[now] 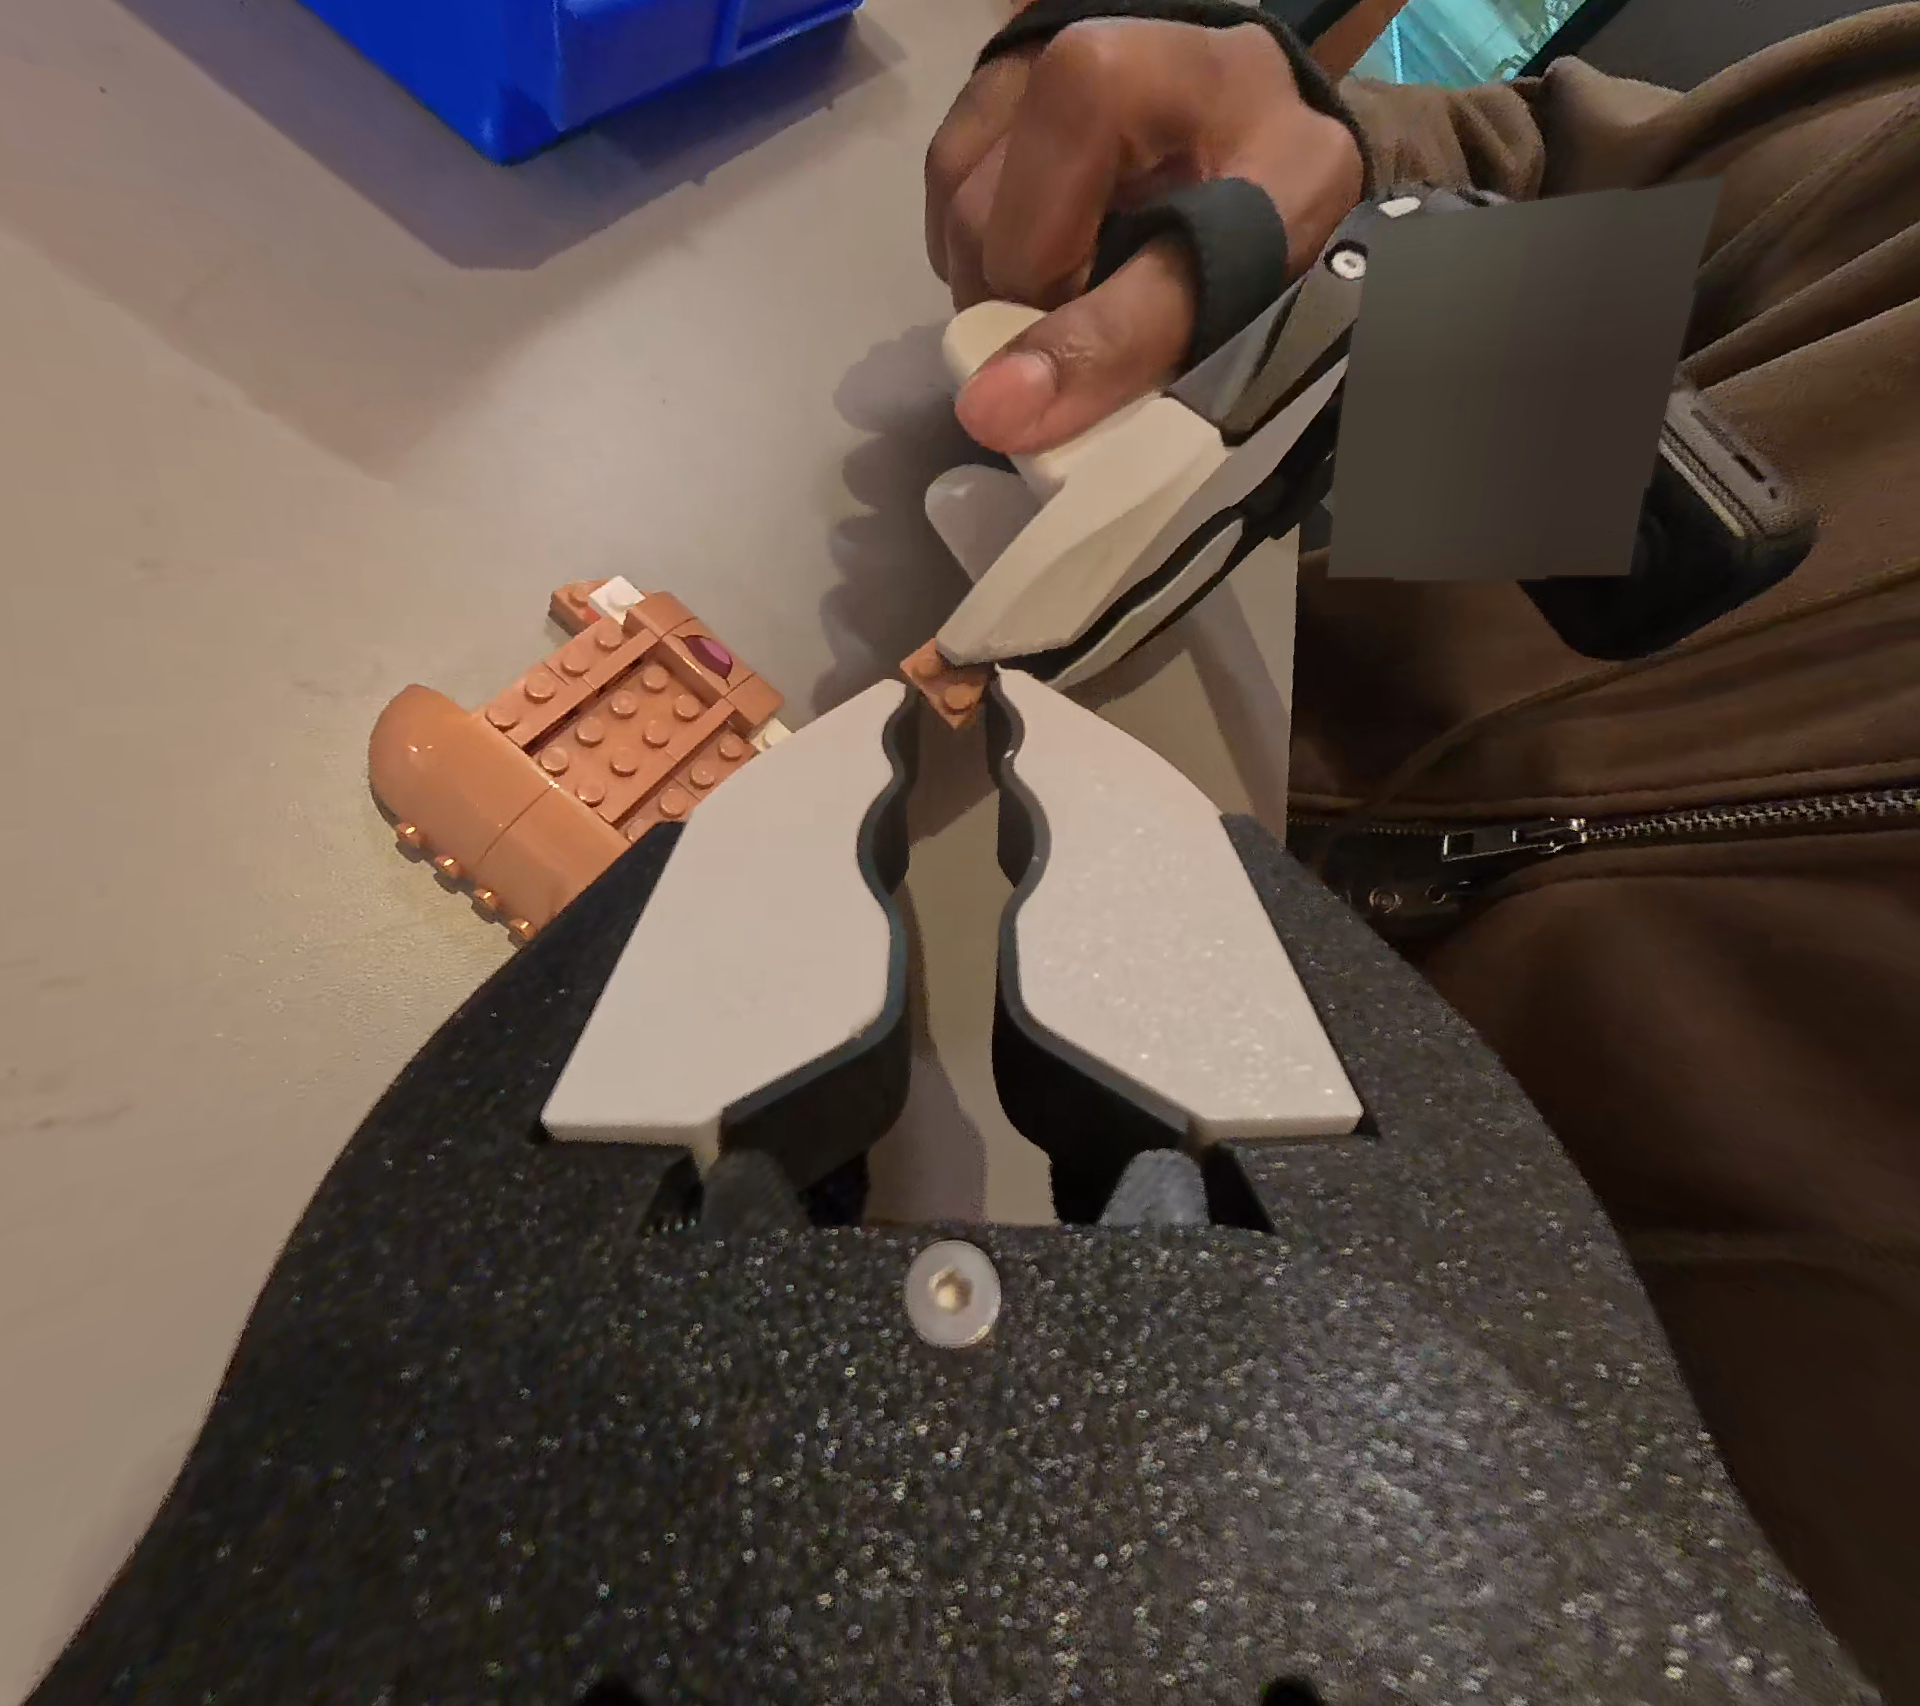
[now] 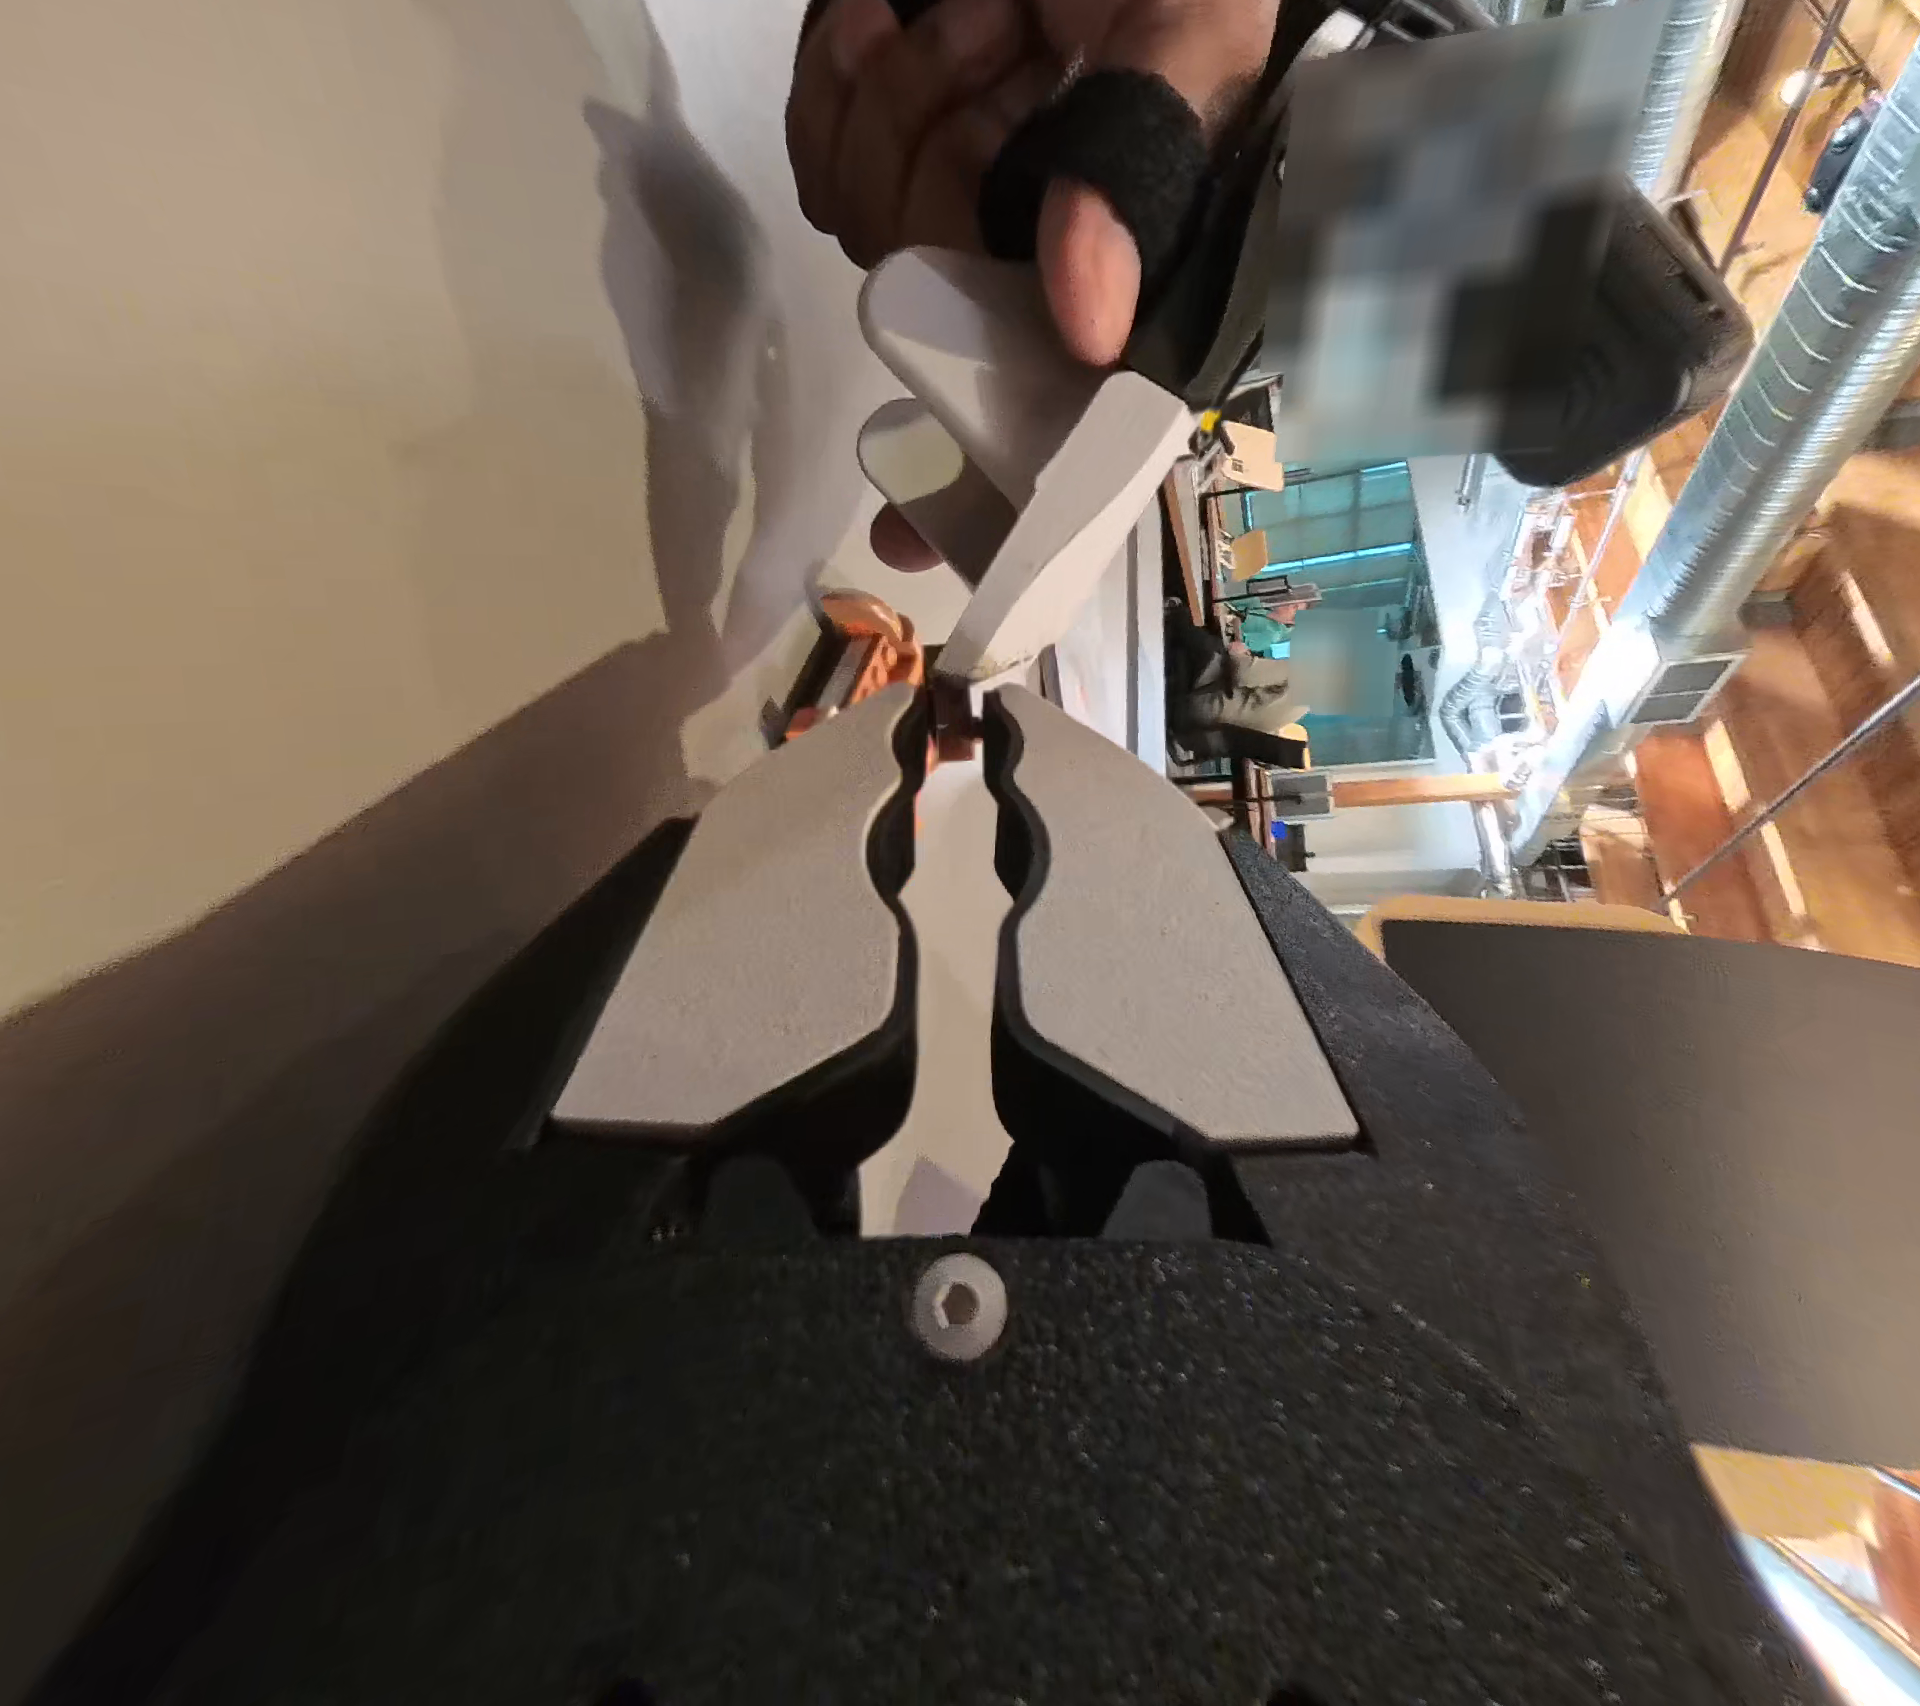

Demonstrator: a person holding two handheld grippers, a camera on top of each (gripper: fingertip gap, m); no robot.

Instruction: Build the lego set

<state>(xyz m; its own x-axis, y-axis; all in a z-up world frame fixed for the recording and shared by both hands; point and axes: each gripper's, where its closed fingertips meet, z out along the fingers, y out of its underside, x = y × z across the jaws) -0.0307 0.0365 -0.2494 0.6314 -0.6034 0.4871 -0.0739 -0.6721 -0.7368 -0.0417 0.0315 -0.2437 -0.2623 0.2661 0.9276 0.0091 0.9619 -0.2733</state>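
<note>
The big brown lego build [image 1: 582,752] lies on the bench [image 1: 208,513], and everything here is placed from it. Far behind it sits a blue bin [image 1: 644,15] with a few loose brown bits inside. Just right of the build, up off the bench, is a tiny brown plate [image 1: 943,692]. Both tools meet on it. The left hand-held gripper [image 1: 948,700] has its two tips pinched on the plate. The right hand-held gripper [image 2: 951,726] comes in from the far side of the plate, and its tips are squeezed on the same little piece [image 2: 951,721] too.

The plate is very small, and each tool seems to hold only a thin edge of it. If one lets go too soon, or both pull at once, I think the plate can pop out and drop. It may bounce off the bench edge, which is close on the right of the build. A twist could also turn the plate, so its bumps face the wrong way for the build.
</note>
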